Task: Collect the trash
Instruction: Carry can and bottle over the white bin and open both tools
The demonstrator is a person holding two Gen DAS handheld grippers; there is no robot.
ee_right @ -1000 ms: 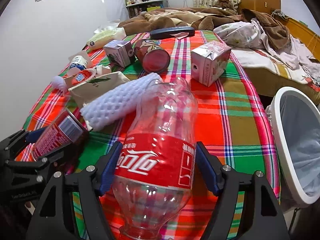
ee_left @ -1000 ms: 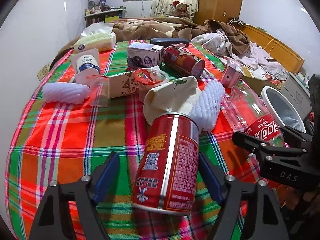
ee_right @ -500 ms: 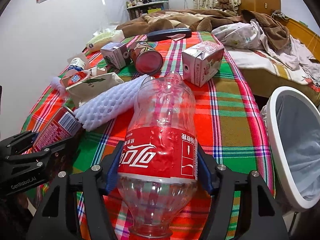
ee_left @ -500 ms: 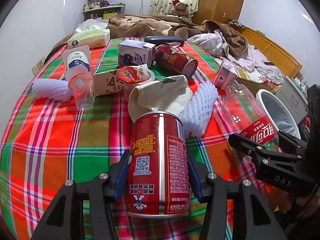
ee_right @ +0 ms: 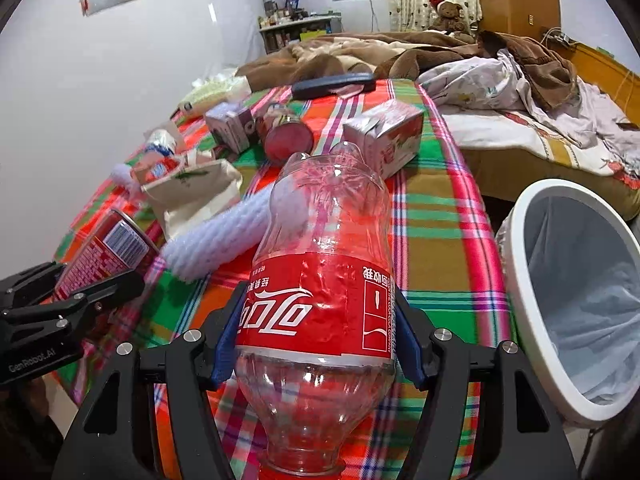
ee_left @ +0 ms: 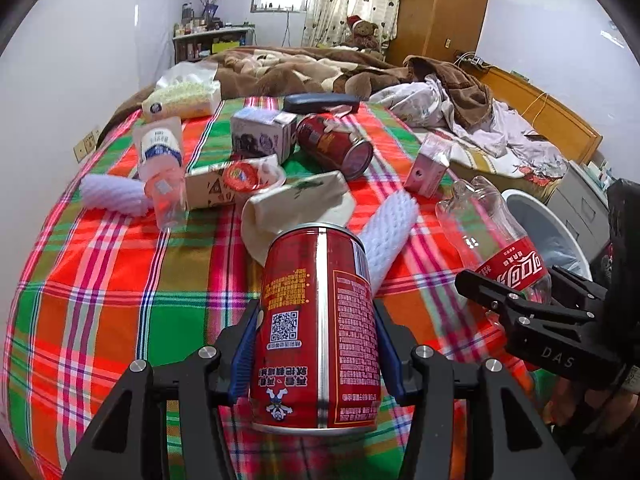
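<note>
My left gripper (ee_left: 316,344) is shut on a red can (ee_left: 318,320) and holds it above the plaid table (ee_left: 120,280). My right gripper (ee_right: 316,336) is shut on an empty clear cola bottle (ee_right: 320,264) with a red label, lifted off the cloth. The bottle also shows in the left wrist view (ee_left: 492,240), and the can in the right wrist view (ee_right: 108,252). A white trash bin (ee_right: 576,280) with a liner stands off the table's right edge, beside the bottle.
Left on the table: a white foam sleeve (ee_left: 390,232), a cream bag (ee_left: 296,204), a second red can (ee_left: 336,146), a pink carton (ee_left: 426,170), a purple carton (ee_left: 262,136), plastic cups (ee_left: 164,184) and a cardboard box (ee_left: 210,188). A bed (ee_right: 520,120) lies beyond.
Both grippers closed from open onto their items, the left on the can and the right on the bottle, and lifted them slightly off the cloth.
</note>
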